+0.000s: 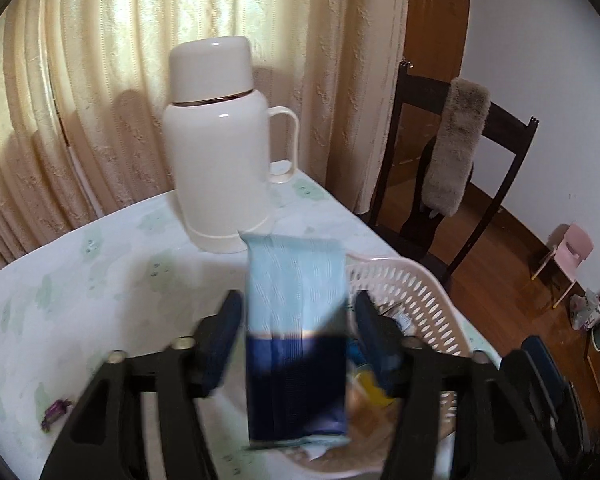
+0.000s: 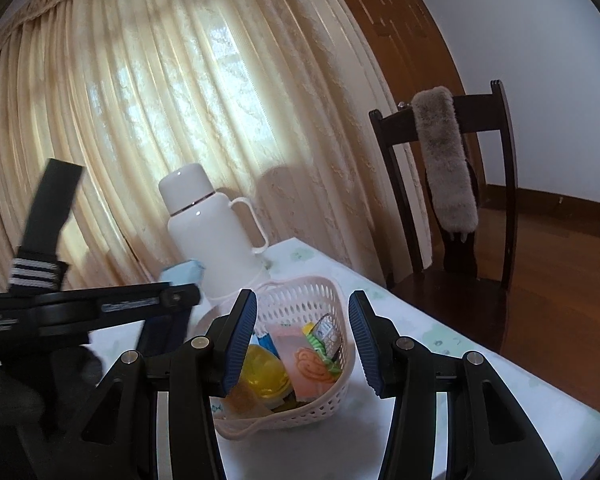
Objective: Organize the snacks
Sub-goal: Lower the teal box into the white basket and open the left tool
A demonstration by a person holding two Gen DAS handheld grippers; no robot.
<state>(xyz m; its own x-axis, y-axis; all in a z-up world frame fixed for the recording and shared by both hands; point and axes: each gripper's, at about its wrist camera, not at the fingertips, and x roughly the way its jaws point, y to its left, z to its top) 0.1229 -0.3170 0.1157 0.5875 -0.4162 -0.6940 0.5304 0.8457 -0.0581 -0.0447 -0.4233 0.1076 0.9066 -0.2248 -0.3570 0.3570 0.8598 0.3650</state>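
blue snack packet point(image 1: 296, 332) sits between the spread left tongs point(image 1: 298, 338), untouched by either pad.

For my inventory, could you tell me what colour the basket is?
Pale pink basket, clearest in the right wrist view.

Left tongs point(image 1: 298, 334) apparently parted; right tongs point(image 2: 302, 338) spread wide.

No legible text, brand, number or sign appears in either view. Printing on the wrappers inside the basket point(image 2: 300, 312) is too small and blurred to read. A faint marking on the left gripper point(image 2: 168, 320) body, seen from the right wrist, cannot be made out.
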